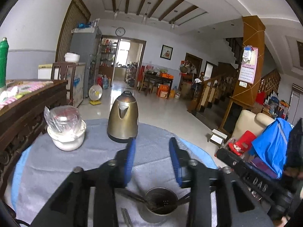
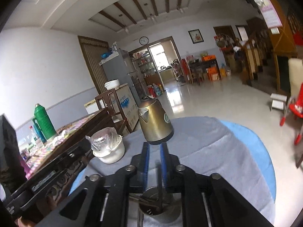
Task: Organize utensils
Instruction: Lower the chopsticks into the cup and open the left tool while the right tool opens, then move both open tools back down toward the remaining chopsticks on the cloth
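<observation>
judging by how things lie, the sorting is well under way but not finished. the metal cup point(image 1: 160, 205) stands on the grey cloth point(image 1: 75, 162) at about 6 o'clock in the left wrist view, and several utensils point(image 1: 136, 196) already lean inside it, handles fanning out toward 9 and 3 o'clock over the rim. one more flat metal piece point(image 1: 126, 216) lies on the cloth just beside the cup at about 7 o'clock, so at least that one looks left to put in.

the left gripper point(image 1: 152, 141) hangs above the cup with its blue pads spread and nothing between them. the right gripper point(image 2: 155, 147) has its pads only narrowly apart; a thin dark handle point(image 2: 160, 185) rises from the cup into the gap, but it is blurred and i cannot tell whether the pads press on it.

the kettle point(image 1: 123, 121) and the white bowl point(image 1: 68, 138) at 12 and 10 o'clock stand well apart from the cup.
</observation>
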Demonstrator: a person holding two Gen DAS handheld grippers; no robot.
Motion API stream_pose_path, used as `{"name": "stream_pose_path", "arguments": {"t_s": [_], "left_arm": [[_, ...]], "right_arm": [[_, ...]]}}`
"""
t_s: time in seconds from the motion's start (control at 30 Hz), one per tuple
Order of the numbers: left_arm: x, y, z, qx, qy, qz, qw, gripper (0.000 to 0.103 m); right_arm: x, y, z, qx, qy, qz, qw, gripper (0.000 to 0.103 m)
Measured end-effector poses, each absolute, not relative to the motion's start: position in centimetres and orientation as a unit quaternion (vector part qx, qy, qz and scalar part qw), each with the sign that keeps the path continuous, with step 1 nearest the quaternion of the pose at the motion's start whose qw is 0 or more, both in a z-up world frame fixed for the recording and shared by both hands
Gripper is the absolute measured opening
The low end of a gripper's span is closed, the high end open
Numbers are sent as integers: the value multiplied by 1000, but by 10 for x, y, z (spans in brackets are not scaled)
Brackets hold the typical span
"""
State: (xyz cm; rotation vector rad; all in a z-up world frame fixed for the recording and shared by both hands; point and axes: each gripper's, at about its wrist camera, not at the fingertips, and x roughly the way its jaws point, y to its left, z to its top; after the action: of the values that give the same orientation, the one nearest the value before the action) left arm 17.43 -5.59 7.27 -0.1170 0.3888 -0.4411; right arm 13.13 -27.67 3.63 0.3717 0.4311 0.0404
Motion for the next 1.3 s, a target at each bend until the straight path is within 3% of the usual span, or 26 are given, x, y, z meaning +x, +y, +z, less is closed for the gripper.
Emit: {"name": "stream_pose_path", "arguments": {"t_s": [0.13, 0.3, 0.33, 0.37, 0.4, 0.43, 0.47, 0.73, 0.9, 1.1, 1.3], "left_arm": [[153, -47, 76, -37, 188, -215, 958, 44], [122, -33, 71, -16, 197, -217, 956, 63], [116, -33, 67, -9, 203, -217, 955, 63], [110, -32, 61, 0, 213, -218, 952, 65], [107, -31, 56, 5, 220, -218, 951, 67], [102, -31, 48, 12, 233, -219, 948, 69], [99, -31, 40, 17, 246, -219, 944, 69], [100, -14, -24, 9, 359, -159, 920, 70], [98, -15, -29, 42, 358, -123, 925, 70], [98, -17, -40, 71, 362, -107, 923, 70], [101, -15, -51, 78, 378, -96, 918, 70]], "right_arm": [[109, -289, 46, 200, 192, 15, 961, 19], [77, -295, 58, 209, 160, 13, 965, 23], [72, -297, 59, 210, 155, 15, 965, 26], [62, -299, 58, 212, 148, 17, 966, 37], [53, -299, 58, 212, 141, 21, 967, 55], [44, -297, 58, 210, 134, 25, 968, 64], [36, -296, 57, 205, 125, 28, 970, 67], [14, -283, 14, 178, 175, 30, 968, 61], [21, -276, -31, 180, 252, 30, 951, 48], [25, -259, -85, 179, 341, 40, 922, 48], [27, -245, -101, 168, 366, 51, 914, 48]]}}
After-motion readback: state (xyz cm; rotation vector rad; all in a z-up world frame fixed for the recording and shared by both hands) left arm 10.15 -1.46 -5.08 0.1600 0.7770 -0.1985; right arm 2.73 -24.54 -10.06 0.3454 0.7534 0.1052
